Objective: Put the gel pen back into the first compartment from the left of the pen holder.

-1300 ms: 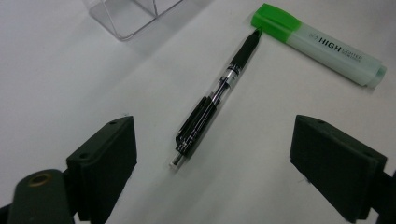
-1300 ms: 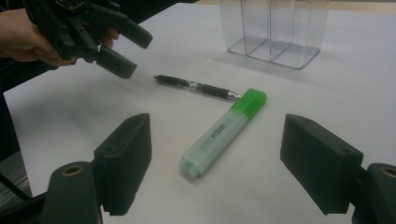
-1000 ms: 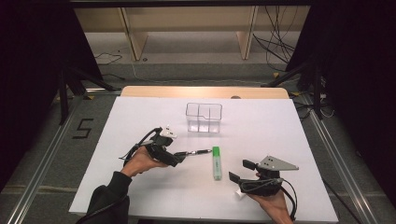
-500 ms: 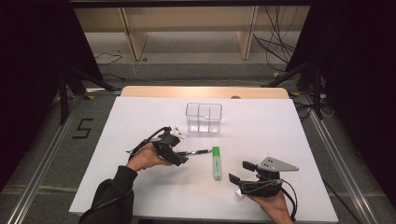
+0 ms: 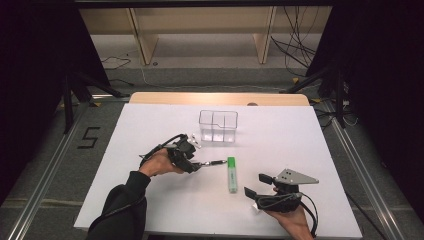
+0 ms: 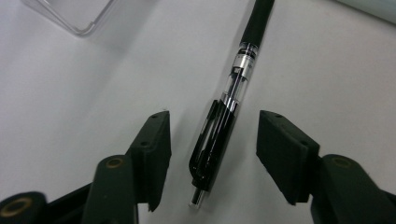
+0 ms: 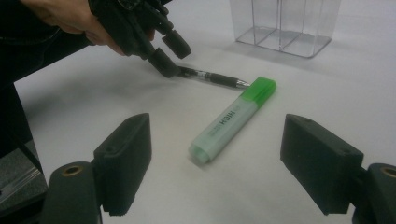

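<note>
The left tongs (image 6: 212, 154) have just been closing astride the pen (image 6: 229, 100), not yet pinching. Light, stiff, slick: grip the clip end. Right tongs (image 7: 215, 168) spread.

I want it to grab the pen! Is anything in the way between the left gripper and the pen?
No. The pen lies between the left gripper jaws, which have just been closing, with bare gaps either side.

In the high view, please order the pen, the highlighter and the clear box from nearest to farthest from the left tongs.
1. Pen: between the jaws of the left tongs, which have just been closing.
2. Highlighter: to the right, past the pen's tip.
3. Clear box: farther back on the table.
</note>
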